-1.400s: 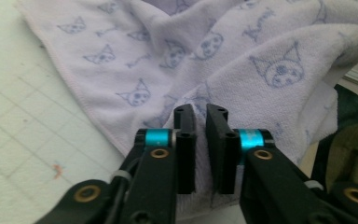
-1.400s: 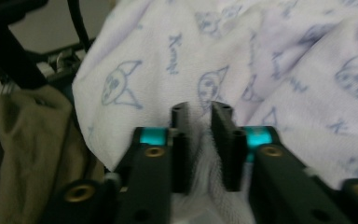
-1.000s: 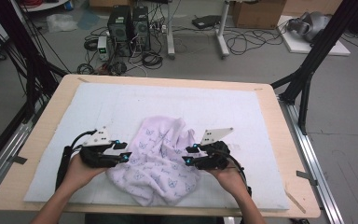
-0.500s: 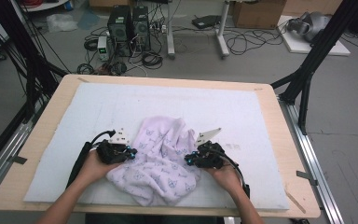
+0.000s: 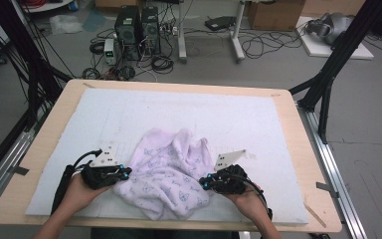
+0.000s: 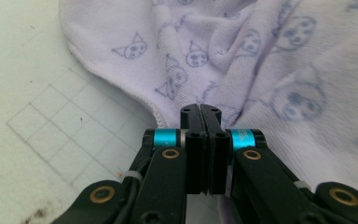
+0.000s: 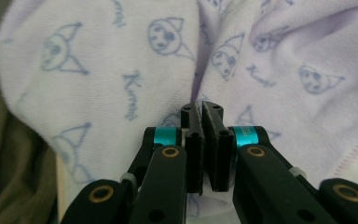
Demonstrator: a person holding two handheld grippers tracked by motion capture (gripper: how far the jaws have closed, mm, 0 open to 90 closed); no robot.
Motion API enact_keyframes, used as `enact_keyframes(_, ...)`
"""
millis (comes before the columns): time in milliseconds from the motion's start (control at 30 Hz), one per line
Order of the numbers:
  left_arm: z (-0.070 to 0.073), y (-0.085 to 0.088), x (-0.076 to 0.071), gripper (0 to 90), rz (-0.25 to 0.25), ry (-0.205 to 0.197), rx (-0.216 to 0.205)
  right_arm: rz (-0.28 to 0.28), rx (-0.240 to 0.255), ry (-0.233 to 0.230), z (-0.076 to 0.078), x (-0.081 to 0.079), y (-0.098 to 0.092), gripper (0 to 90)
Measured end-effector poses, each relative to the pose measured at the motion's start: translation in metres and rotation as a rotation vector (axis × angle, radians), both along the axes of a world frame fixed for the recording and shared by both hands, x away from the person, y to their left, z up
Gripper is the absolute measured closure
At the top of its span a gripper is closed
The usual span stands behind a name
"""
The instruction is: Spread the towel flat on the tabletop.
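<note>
A pale lilac towel (image 5: 166, 172) printed with small cat faces lies crumpled on the white mat (image 5: 189, 112), near the front edge. My left gripper (image 5: 125, 173) is at the towel's left side, and in the left gripper view (image 6: 200, 110) its jaws stand pressed together on the towel's hemmed edge (image 6: 261, 70). At the towel's right side my right gripper (image 5: 204, 183) has its jaws closed on a fold of the cloth (image 7: 121, 70), with the tips (image 7: 201, 108) buried in it. A hand holds each gripper from the near side.
The mat covers most of a wooden table (image 5: 44, 144). Black frame legs (image 5: 328, 74) stand at both sides. On the floor beyond lie computer towers (image 5: 139, 22), cables and a cardboard box (image 5: 278, 12).
Both grippers pushed in against the towel's sides, then drew a little toward the near edge. The towel's folds shifted slightly with them.
</note>
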State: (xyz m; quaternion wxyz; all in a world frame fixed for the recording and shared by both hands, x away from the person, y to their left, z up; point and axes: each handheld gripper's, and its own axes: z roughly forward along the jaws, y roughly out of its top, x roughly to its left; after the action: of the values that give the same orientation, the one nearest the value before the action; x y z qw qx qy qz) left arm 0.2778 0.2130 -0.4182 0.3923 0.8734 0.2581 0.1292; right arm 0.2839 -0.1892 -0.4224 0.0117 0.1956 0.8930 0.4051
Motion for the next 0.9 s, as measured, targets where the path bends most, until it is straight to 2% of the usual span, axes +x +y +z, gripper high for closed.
enact_keyframes(67,0.003,0.004,0.001,87.1,0.013,-0.008,-0.025,-0.003,0.027,-0.013,0.007,0.002,-0.002,82.1)
enact_keyframes(133,0.009,0.007,0.007,79.1,0.028,-0.008,-0.054,-0.012,0.07,-0.026,0.017,0.009,-0.006,75.6)
enact_keyframes(200,0.015,0.007,0.015,72.2,0.039,-0.012,-0.084,-0.037,0.078,-0.054,0.028,0.02,-0.008,72.7)
enact_keyframes(233,0.017,0.006,0.02,68.4,0.035,-0.006,-0.106,-0.053,0.065,-0.075,0.032,0.026,-0.009,71.6)
enact_keyframes(267,0.02,0.004,0.025,64.1,0.028,-0.004,-0.122,-0.076,0.071,-0.082,0.034,0.042,-0.009,69.2)
enact_keyframes(300,0.021,0.0,0.029,64.1,0.024,-0.012,-0.124,-0.076,0.071,-0.082,0.034,0.042,-0.009,69.2)
enact_keyframes(367,0.019,-0.007,0.04,60.6,0.013,-0.002,-0.127,-0.09,0.07,-0.081,0.031,0.054,-0.006,66.7)
enact_keyframes(433,0.014,-0.016,0.049,58.5,0.012,0.0,-0.098,-0.093,0.042,-0.08,0.022,0.063,-0.002,64.1)
enact_keyframes(500,0.005,-0.023,0.057,51.4,0.025,0.008,-0.065,-0.088,0.005,-0.036,0.012,0.07,0.002,64.0)
enact_keyframes(533,0.001,-0.025,0.06,50.7,0.03,0.019,-0.042,-0.085,-0.012,-0.027,0.007,0.073,0.003,64.0)
enact_keyframes(633,-0.012,-0.029,0.068,53.0,0.027,0.07,0.025,-0.09,-0.042,-0.019,-0.003,0.076,0.004,65.9)
enact_keyframes(667,-0.015,-0.03,0.07,57.6,0.03,0.082,0.042,-0.091,-0.059,-0.02,-0.006,0.076,0.004,67.0)
enact_keyframes(700,-0.017,-0.03,0.07,62.1,0.024,0.096,0.04,-0.096,-0.082,-0.011,-0.01,0.076,0.005,68.4)
enact_keyframes(733,-0.017,-0.03,0.07,70.6,0.019,0.091,0.035,-0.091,-0.107,-0.002,-0.015,0.076,0.006,71.1)
enact_keyframes(767,-0.017,-0.031,0.069,70.6,0.007,0.098,0.035,-0.101,-0.086,-0.03,-0.018,0.073,0.004,76.9)
enact_keyframes(800,-0.017,-0.032,0.066,76.3,0.003,0.093,0.036,-0.098,-0.06,-0.029,-0.02,0.072,0.002,84.4)
enact_keyframes(833,-0.017,-0.034,0.064,80.5,0.0,0.076,0.041,-0.096,-0.038,-0.001,-0.021,0.071,0.001,86.9)
enact_keyframes(900,-0.016,-0.036,0.061,83.7,0.006,0.061,0.056,-0.099,-0.043,-0.003,-0.02,0.07,0.001,88.2)
